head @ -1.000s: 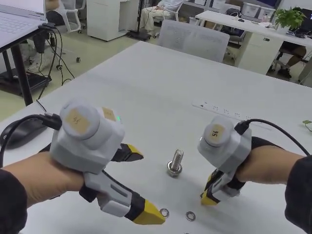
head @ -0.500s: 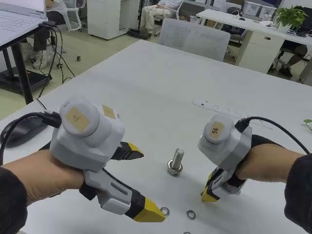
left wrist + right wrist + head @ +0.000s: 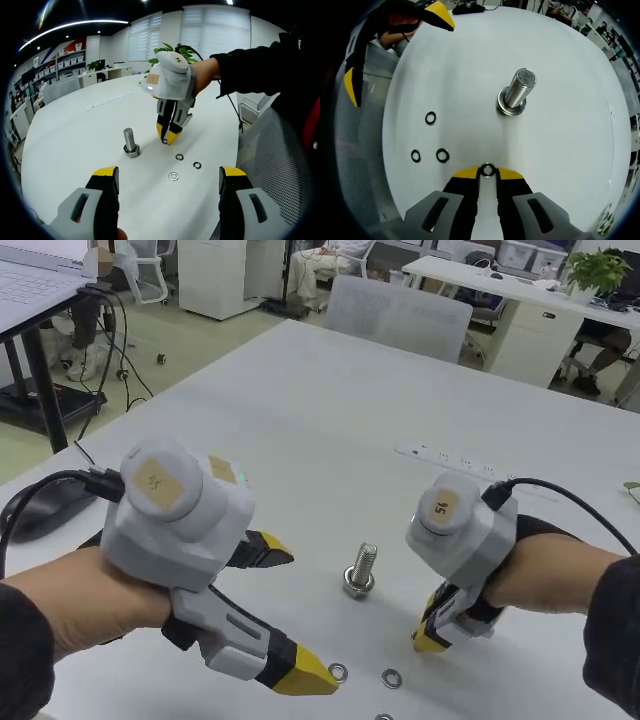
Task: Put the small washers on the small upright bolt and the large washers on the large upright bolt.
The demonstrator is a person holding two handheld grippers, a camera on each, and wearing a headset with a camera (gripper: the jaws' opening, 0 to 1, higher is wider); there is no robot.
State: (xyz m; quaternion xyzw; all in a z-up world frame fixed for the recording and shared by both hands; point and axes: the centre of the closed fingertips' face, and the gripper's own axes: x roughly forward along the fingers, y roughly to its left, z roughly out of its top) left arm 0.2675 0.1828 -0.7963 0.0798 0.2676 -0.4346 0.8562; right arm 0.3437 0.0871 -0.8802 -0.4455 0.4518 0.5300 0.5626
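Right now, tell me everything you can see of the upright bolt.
The bolt looks like silvery metal, with a threaded shaft and a flat top. It stands upright on the white table, with a wider metal collar around its base. It sits between the open left gripper and the right gripper, which is shut on a washer. Neither touches it. Three loose washers lie apart from it.

Bench [image 3: 330,420] plain white; bolt [image 3: 360,572] shiny silver, thread finely ribbed; loose washers [image 3: 391,679] silver, dark rings in right gripper view; pinched washer [image 3: 488,170] dull silver; left gripper [image 3: 300,618], right gripper [image 3: 428,642] pale grey; fingers [image 3: 305,672] black, yellow-tipped; round stickers [image 3: 157,483] tan; cables [image 3: 560,502] black.
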